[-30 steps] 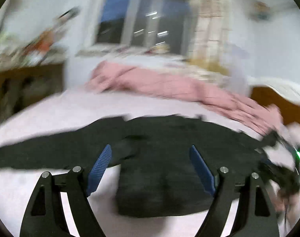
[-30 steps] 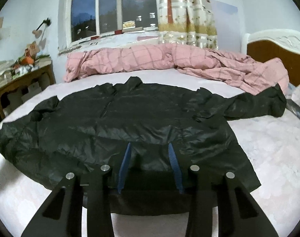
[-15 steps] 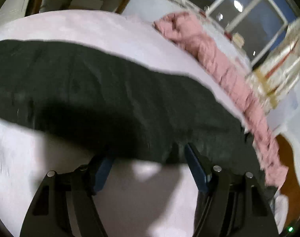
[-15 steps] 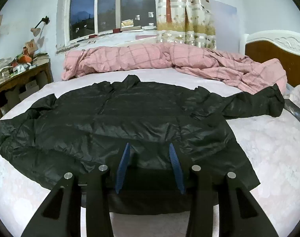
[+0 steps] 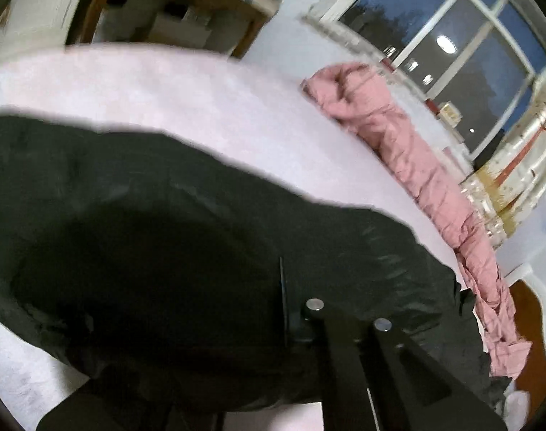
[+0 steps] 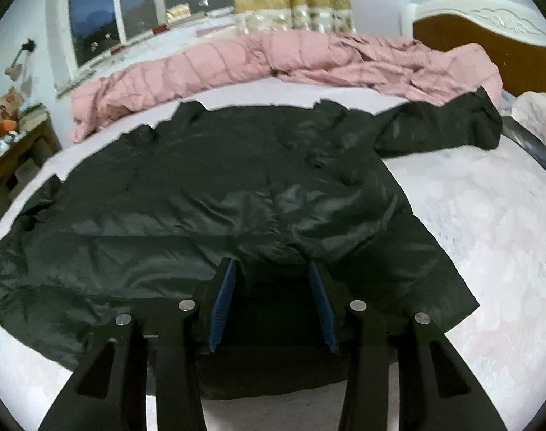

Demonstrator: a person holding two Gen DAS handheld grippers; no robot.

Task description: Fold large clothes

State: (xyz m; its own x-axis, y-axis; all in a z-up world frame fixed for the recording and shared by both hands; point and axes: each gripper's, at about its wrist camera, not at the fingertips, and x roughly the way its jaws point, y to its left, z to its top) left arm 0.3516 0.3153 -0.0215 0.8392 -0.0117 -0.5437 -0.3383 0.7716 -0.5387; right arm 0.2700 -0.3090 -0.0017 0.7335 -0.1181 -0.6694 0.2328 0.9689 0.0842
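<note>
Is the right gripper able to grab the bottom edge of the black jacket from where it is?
Probably yes. The right gripper stands open right over the hem of the black jacket, with nothing in the way.

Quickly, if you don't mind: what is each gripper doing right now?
Left gripper: closed, over the black jacket; whether it pinches fabric cannot be told.
Right gripper: open, its blue pads apart above the jacket's hem, holding nothing.
</note>
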